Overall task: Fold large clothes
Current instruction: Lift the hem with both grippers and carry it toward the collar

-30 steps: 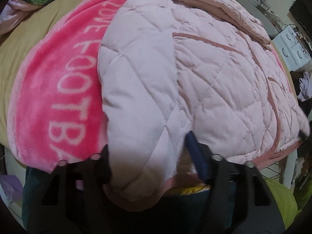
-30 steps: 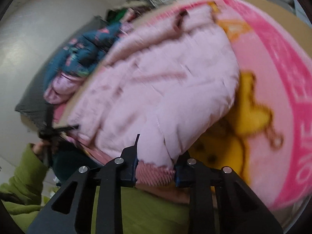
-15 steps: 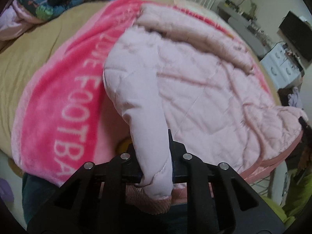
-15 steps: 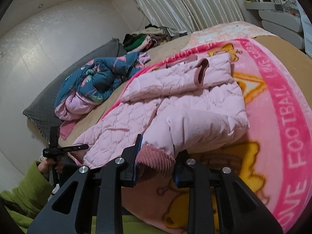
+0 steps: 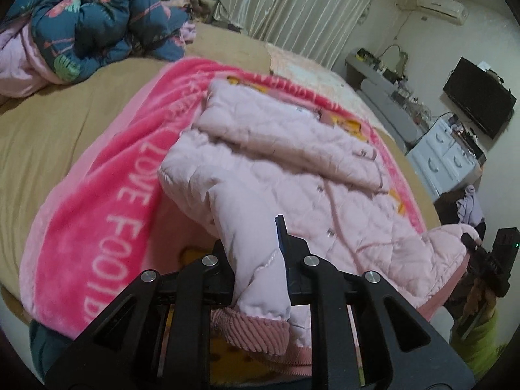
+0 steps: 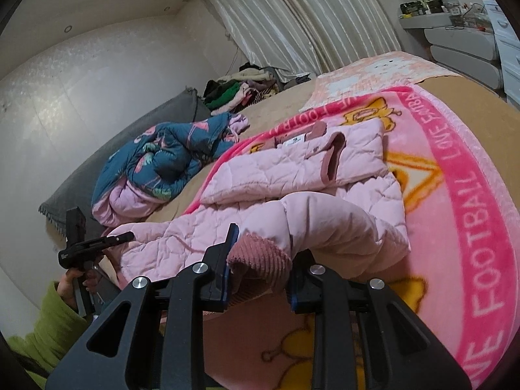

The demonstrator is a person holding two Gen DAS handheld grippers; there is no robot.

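Observation:
A pale pink quilted jacket lies on a pink "LOVE FOOTBALL" blanket on the bed, one sleeve folded across its top. My left gripper is shut on the jacket's near corner by the ribbed hem and holds it lifted. My right gripper is shut on the other near corner, gripping its ribbed dusty-pink cuff. The jacket and the blanket also show in the right wrist view. Each gripper shows in the other's view: the right one, the left one.
A crumpled blue floral quilt lies at the far left of the bed on a tan sheet. A pile of clothes sits by the curtains. White drawers and a TV stand to the right.
Both grippers have pulled back and up from the jacket, each keeping hold of its corner. The left one closed tighter on the fabric. More of the bed and room shows now.

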